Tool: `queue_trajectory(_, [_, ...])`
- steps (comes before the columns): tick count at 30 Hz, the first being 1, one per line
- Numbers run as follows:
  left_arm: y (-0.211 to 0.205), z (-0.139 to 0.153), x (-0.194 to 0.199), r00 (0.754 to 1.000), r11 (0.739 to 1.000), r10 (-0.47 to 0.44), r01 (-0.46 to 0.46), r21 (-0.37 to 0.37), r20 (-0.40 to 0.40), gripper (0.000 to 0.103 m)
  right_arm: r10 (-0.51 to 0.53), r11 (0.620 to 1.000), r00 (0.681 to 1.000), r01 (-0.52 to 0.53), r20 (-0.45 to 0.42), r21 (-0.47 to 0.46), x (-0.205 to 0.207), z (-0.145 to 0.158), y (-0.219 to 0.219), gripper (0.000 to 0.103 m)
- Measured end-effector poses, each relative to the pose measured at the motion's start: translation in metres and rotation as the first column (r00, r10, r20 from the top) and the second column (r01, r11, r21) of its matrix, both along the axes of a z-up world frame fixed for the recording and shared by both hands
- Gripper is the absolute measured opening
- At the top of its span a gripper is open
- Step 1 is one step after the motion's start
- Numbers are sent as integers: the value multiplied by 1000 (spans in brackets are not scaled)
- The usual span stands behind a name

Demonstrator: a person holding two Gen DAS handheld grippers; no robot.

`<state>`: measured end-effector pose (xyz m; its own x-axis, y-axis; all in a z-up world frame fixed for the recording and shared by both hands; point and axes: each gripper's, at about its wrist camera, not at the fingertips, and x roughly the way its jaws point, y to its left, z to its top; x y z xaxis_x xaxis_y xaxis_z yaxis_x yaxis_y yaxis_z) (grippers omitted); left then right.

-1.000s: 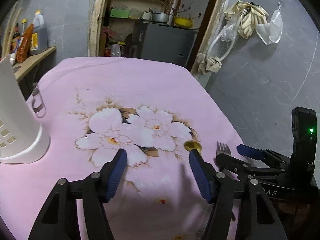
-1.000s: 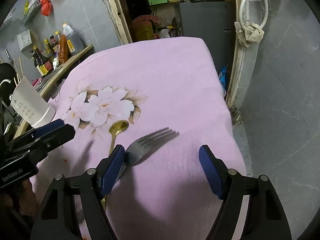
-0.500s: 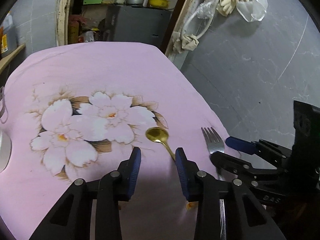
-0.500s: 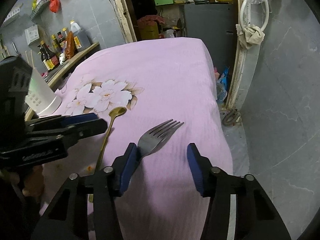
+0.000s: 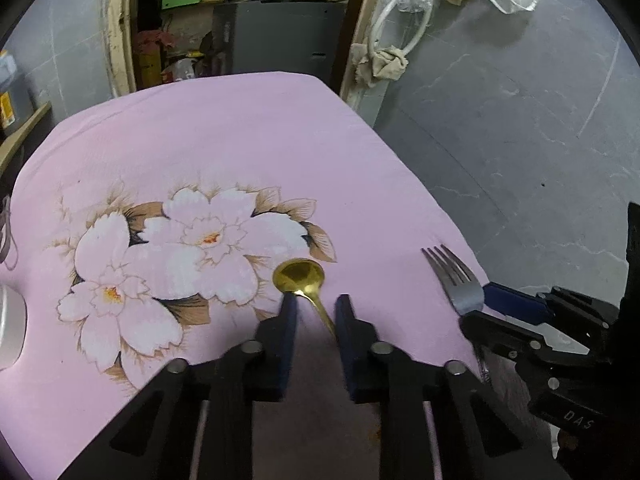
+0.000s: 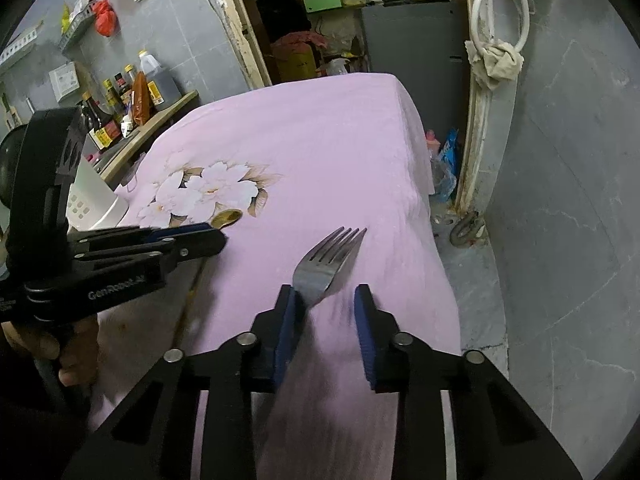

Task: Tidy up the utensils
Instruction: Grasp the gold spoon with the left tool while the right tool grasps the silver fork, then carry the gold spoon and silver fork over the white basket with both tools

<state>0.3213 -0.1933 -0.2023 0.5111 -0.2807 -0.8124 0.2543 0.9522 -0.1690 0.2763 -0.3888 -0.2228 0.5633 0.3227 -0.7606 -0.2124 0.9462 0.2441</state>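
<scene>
A gold spoon (image 5: 299,276) lies on the pink flowered cloth (image 5: 240,140); its handle runs back between the jaws of my left gripper (image 5: 313,306), which is narrowly open around it with a gap on each side. A steel fork (image 6: 330,264) lies near the cloth's right edge; it also shows in the left wrist view (image 5: 452,276). My right gripper (image 6: 325,298) is partly open around the fork's neck, its left pad at the fork. The spoon's bowl (image 6: 227,218) peeks out behind the left gripper (image 6: 192,236).
A white perforated utensil holder (image 6: 94,204) stands at the table's left, its base edge showing in the left wrist view (image 5: 10,332). Bottles (image 6: 132,96) stand on a side shelf. The cloth drops off at the right to a grey floor (image 6: 560,240).
Both grippers have narrowed from wide open. The left gripper swung right from the flower print onto the spoon's handle. The right gripper closed in around the fork's neck.
</scene>
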Motion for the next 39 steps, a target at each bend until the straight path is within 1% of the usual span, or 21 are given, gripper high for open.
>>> queue_trajectory(1, [2, 0, 0, 1000, 1000, 6, -6, -14, -13, 9, -2, 1000, 1000, 2, -7, 3, 1, 0, -1, 22])
queue_trajectory(4, [10, 0, -5, 999, 999, 17, -18, -39, -45, 7, -6, 1000, 999, 7, -39, 24, 5, 0, -3, 22])
queue_trajectory(8, [13, 0, -16, 997, 999, 14, -17, -44, -82, 6, -5, 999, 998, 7, -62, 39, 12, -3, 1, 22])
queue_trajectory(10, [14, -1, -18, 995, 999, 6, -11, -49, -97, 7, -3, 998, 997, 7, -72, 64, 18, -5, 1, 22])
queue_trajectory(13, [16, -3, -14, 992, 998, -10, 2, -64, -124, 7, -1, 992, 995, 14, -100, 126, 28, -8, -2, 22])
queue_trajectory(17, [19, -6, -9, 987, 995, -25, 9, -99, -157, 7, -4, 984, 990, 29, -143, 175, 36, -13, -1, 22])
queue_trajectory(19, [17, -6, -7, 986, 996, -28, 13, -86, -167, 7, -9, 981, 985, 41, -172, 189, 41, -15, 0, 22])
queue_trajectory(23, [8, -3, -4, 984, 999, -37, 32, -34, -176, 6, -23, 974, 971, 76, -240, 215, 48, -20, 6, 22])
queue_trajectory(25, [7, -3, -2, 983, 999, -28, 23, -35, -183, 5, -24, 969, 963, 88, -268, 229, 52, -22, 7, 22])
queue_trajectory(26, [8, -3, -2, 982, 999, -16, 8, -46, -187, 5, -26, 969, 959, 93, -281, 227, 54, -23, 8, 19])
queue_trajectory(27, [10, -4, -2, 982, 998, -7, -4, -57, -188, 5, -34, 973, 956, 98, -290, 208, 54, -22, 12, 19])
queue_trajectory(28, [12, -4, -2, 982, 997, 6, -20, -73, -188, 4, -37, 975, 956, 99, -291, 199, 53, -22, 14, 17])
queue_trajectory(29, [14, -5, -2, 982, 995, 20, -37, -88, -189, 4, -41, 977, 957, 99, -288, 189, 52, -21, 17, 8])
queue_trajectory(30, [16, -5, -3, 982, 994, 28, -47, -96, -187, 4, -46, 978, 957, 102, -287, 184, 49, -21, 22, 6])
queue_trajectory(32, [16, -4, -8, 985, 993, 47, -64, -99, -165, 4, -57, 976, 960, 111, -274, 187, 45, -18, 26, 4])
queue_trajectory(36, [20, 2, -20, 993, 994, 64, -73, -84, -102, 4, -51, 976, 975, 94, -217, 196, 33, -7, 32, 4])
queue_trajectory(39, [30, 9, -30, 993, 990, 99, -104, -95, -56, 4, -47, 969, 988, 81, -147, 232, 17, 6, 40, 4])
